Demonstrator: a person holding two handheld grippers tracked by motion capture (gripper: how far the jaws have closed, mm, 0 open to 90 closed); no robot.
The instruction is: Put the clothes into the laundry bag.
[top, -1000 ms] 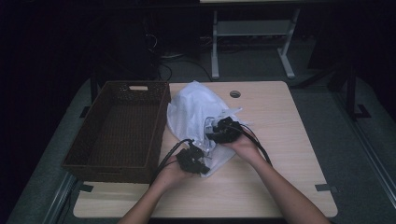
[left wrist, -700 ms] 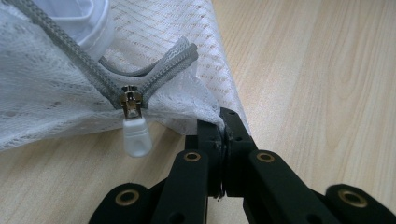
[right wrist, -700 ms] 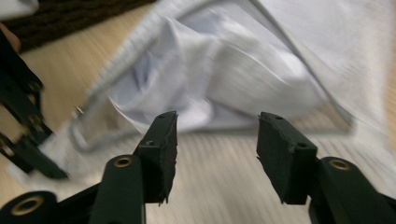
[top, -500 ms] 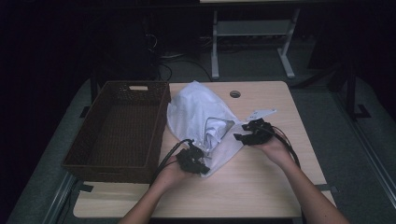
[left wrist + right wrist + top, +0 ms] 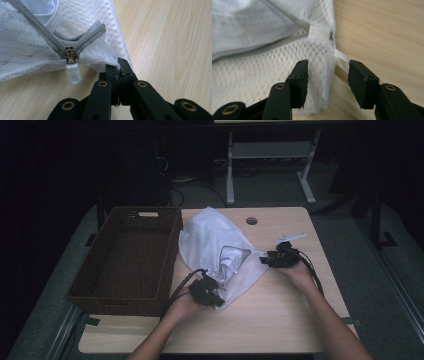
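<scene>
A white mesh laundry bag with a grey zipper lay on the pale wood-grain table, just beside the dark brown woven basket that stood at the table's left part. White cloth showed through the bag's open mouth.

The left gripper sat at the bag's near corner in the high view. In the left gripper view its jaws were pressed together, pinching the edge of the mesh at that corner. Just beside the pinched spot, the metal zipper slider with a white plastic pull tab hung where the two grey zipper tapes met; the tapes parted above it, so the bag stood unzipped beyond the slider.

The right gripper rested at the bag's right-hand corner, held by a hand with a black cable trailing back along the forearm. In the right gripper view its jaws stood apart and had just been closing, with a fold of the white mesh between them; the left jaw touched the mesh while the right jaw stood clear of it, near a small white ribbon tag sewn at the seam. The pads did not clamp the fabric.

No brand name, label text or other writing could be read on the bag, the tag, the basket or the grippers.
</scene>
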